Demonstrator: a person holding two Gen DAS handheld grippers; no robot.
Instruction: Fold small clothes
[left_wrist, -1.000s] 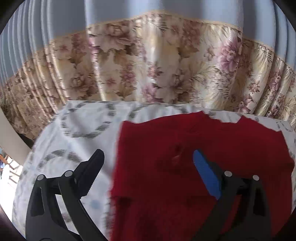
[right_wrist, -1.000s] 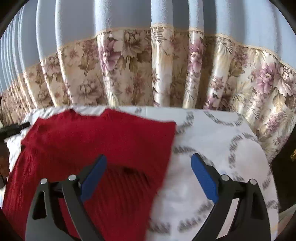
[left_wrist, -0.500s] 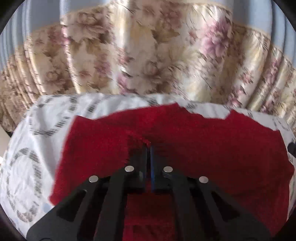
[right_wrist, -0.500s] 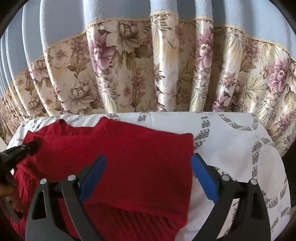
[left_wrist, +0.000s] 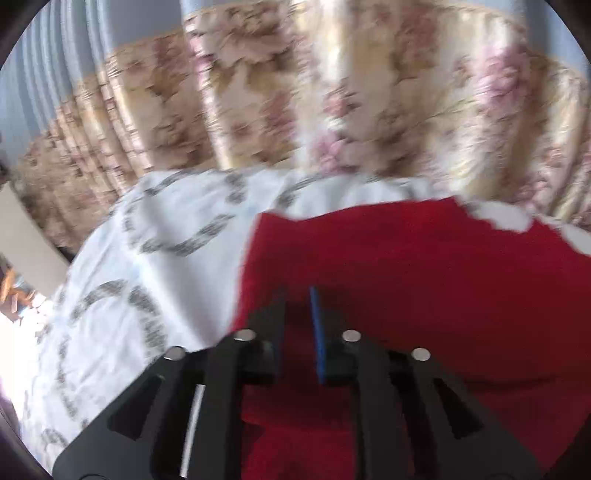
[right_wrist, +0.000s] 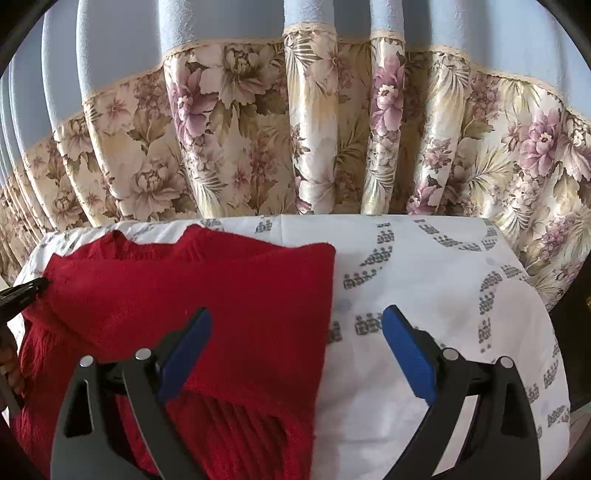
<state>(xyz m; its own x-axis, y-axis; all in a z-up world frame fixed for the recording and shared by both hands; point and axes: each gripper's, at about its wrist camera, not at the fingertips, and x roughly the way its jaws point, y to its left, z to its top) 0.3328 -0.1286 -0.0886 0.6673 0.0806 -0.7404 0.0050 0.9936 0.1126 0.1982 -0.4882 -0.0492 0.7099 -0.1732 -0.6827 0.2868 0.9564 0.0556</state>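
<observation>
Red knit sweater (right_wrist: 207, 295) lies on the bench, over a white cloth w/ grey ring pattern (right_wrist: 436, 280). It sits on the left part of the cloth in the right wrist view; folded right edge runs roughly straight down the middle, ribbed hem at the near side.

Right tool (right_wrist: 297, 339): fingers wide apart, holding nothing. Left blue pad over the sweater, right pad over bare cloth, folded edge between them.

Left tool (left_wrist: 299, 317): view is motion-blurred. Fingers nearly together w/ a narrow gap, red fabric showing in it; can't tell whether it's pinching the sweater or just over it. In the right wrist view its black tip (right_wrist: 27, 290) touches the sweater's far-left edge.

Behind the bench: floral curtain w/ blue upper part (right_wrist: 258, 147).
</observation>
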